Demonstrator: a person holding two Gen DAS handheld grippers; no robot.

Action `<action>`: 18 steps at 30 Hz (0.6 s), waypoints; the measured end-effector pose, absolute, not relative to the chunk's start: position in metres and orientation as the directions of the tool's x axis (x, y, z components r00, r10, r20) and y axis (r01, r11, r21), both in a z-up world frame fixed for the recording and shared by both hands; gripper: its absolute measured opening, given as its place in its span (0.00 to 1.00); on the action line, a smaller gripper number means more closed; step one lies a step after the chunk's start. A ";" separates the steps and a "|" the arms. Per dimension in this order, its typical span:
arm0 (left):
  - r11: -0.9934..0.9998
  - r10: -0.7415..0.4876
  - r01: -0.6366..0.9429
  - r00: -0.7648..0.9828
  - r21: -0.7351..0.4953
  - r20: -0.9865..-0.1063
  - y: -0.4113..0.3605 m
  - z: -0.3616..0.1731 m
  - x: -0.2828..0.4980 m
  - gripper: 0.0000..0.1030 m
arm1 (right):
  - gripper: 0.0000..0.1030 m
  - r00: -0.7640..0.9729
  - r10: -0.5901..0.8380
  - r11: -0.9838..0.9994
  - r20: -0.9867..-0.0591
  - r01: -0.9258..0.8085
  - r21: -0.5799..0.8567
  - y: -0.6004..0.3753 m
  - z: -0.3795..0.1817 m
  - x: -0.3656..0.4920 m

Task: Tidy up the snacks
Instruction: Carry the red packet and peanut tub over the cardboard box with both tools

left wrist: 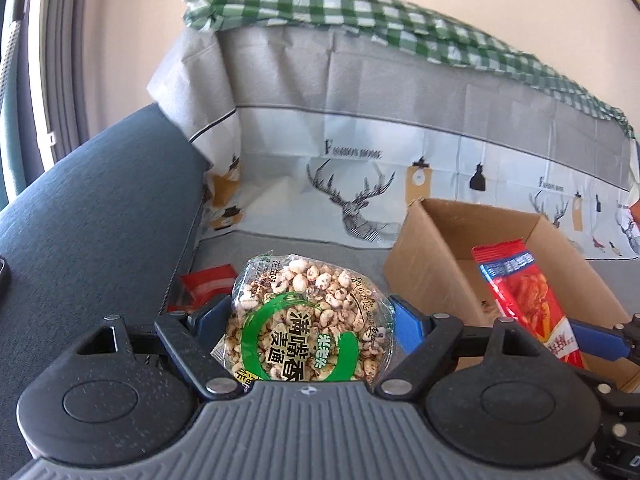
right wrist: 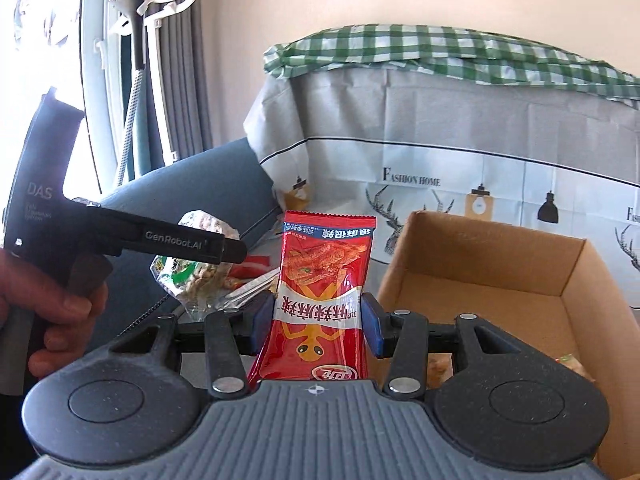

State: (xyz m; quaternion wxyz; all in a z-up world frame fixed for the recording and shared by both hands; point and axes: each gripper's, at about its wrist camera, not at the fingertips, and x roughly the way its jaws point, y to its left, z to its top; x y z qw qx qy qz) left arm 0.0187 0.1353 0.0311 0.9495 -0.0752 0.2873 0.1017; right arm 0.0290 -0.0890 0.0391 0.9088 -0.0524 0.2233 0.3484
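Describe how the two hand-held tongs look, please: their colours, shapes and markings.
Both tongs, left and right, have a ribbed grey body, two round black discs, black linkage bars with silver pivots, and blue finger pads. From the side, the left one is a black pistol-shaped unit printed "GenRobot.AI" and "DAS". No sleeve is visible.

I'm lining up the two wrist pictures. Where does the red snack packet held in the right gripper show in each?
Left wrist view: red snack packet at the right edge, in front of the cardboard box.
Right wrist view: packet at centre, upright between the right gripper pads.
Shared landmark: the cardboard box, also the deer-print cloth.
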 end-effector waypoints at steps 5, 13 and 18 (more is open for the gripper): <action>0.975 0.130 -0.204 0.851 -0.092 -0.509 0.115 0.039 0.020 0.84 | 0.47 0.683 0.588 0.773 -0.434 -0.632 0.053 -0.104 0.041 0.034; 0.991 0.070 -0.110 0.910 -0.075 -0.409 0.073 0.049 0.031 0.84 | 0.47 0.744 0.524 0.826 -0.414 -0.562 0.034 -0.134 0.043 0.043; 0.993 0.011 -0.053 0.927 -0.102 -0.375 0.049 0.051 0.046 0.84 | 0.47 0.780 0.471 0.863 -0.412 -0.505 0.031 -0.151 0.042 0.052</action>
